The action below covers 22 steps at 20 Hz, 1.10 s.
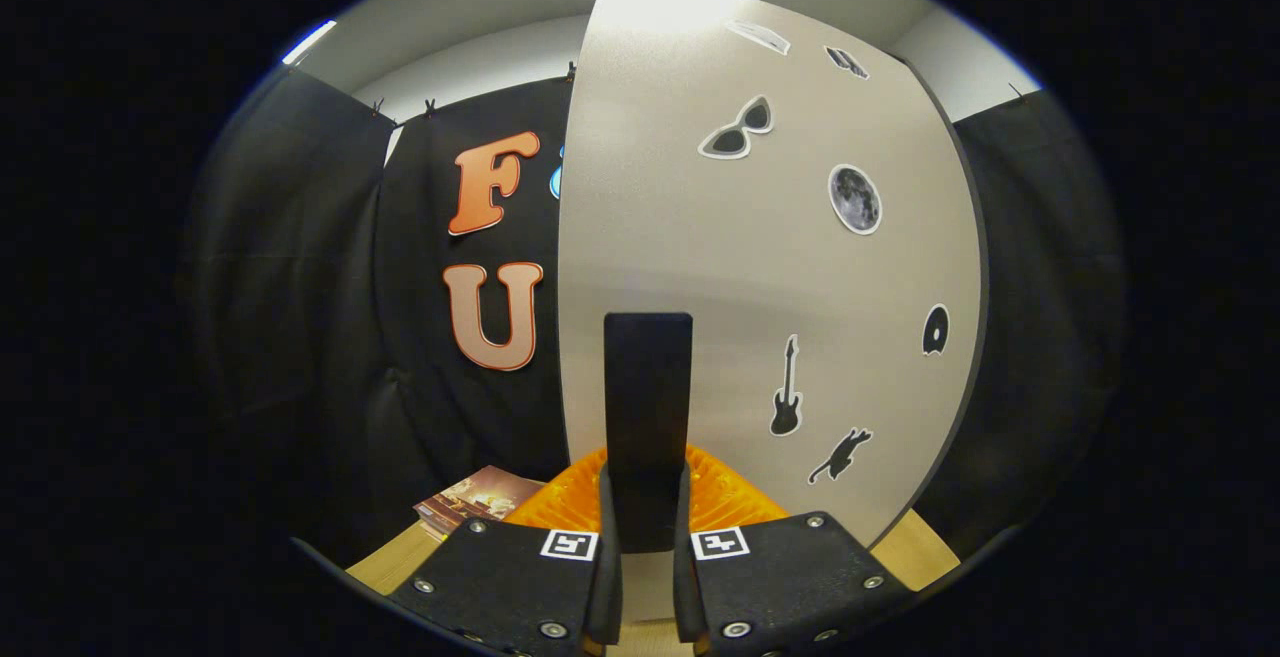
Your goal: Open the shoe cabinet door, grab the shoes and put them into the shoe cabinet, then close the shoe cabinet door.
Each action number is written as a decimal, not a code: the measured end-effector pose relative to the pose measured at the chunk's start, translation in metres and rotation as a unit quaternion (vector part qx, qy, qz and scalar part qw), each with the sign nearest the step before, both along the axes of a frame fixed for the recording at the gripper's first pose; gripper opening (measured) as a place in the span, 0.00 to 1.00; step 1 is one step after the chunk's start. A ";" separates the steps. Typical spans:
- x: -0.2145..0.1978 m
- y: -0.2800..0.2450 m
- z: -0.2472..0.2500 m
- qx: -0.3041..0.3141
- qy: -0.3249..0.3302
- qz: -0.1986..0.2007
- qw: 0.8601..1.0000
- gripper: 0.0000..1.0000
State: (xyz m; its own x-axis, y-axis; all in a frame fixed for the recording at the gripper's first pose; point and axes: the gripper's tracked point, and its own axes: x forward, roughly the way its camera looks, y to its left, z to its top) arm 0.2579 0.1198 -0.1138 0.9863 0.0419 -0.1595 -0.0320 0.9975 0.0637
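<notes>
Clamping the handle (648, 407) with my gripper (646, 537), fingers pinched narrow on it, so I can swing the door (700, 257).

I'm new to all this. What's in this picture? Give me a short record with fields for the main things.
gripper: fingers close on either side of the dark handle, apparently pressing on it
cabinet door: pale panel with the handle, right in front of the fingers
stickers: sunglasses, moon, guitar, cat on the door
orange object: behind the fingers, partly hidden
booklet: beside the orange object
</notes>
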 end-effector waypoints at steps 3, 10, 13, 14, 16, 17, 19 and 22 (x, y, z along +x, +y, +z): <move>-0.014 -0.006 0.001 0.003 0.002 -0.010 1.000 0.20; -0.027 -0.019 0.000 0.003 0.011 -0.033 0.999 0.20; -0.032 -0.023 0.000 0.001 0.014 -0.041 0.999 0.20; -0.033 -0.025 0.000 0.000 0.014 -0.044 0.999 0.20; -0.035 -0.028 -0.001 -0.001 0.016 -0.050 0.999 0.20; -0.036 -0.029 -0.001 -0.003 0.016 -0.051 0.999 0.20; -0.038 -0.033 -0.001 -0.006 0.017 -0.056 0.998 0.20; -0.041 -0.037 -0.001 -0.004 0.014 -0.062 0.998 0.19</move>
